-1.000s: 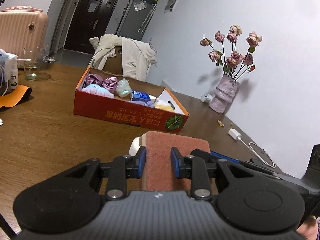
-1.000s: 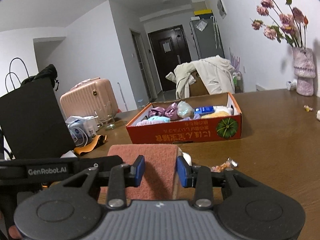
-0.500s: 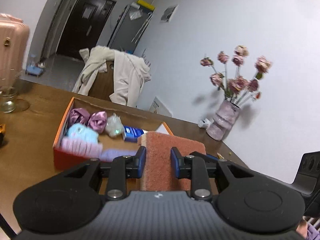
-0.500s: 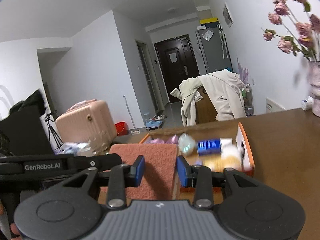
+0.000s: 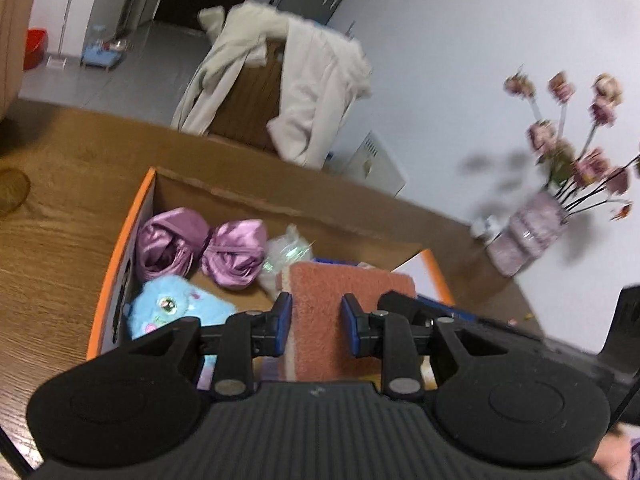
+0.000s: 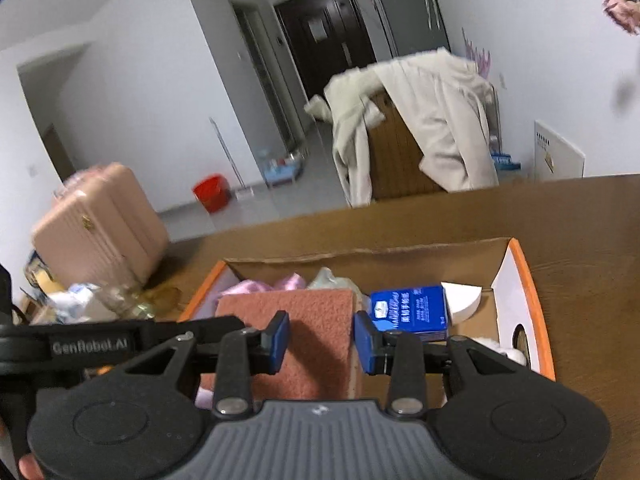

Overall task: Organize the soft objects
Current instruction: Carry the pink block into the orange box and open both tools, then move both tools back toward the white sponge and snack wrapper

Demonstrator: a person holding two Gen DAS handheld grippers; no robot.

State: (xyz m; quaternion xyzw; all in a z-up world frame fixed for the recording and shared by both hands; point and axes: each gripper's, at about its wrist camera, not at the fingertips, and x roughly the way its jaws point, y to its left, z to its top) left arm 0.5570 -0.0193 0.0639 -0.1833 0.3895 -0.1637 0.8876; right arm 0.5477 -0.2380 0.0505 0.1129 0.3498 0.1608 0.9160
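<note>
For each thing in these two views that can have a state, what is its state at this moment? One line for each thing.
Left claw: shut on the sponge.
Right claw: shut on the sponge.
Sponge: held by both claws, above the box.
Box: open on top, partly filled.
Blue plush toy: lying in the box.
Purple satin bundles: in the box, side by side.
Blue packet: lying in the box.

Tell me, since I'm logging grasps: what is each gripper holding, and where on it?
Both hold one pink sponge over the box: left gripper and right gripper each pinch its near edge across the thickness.
</note>
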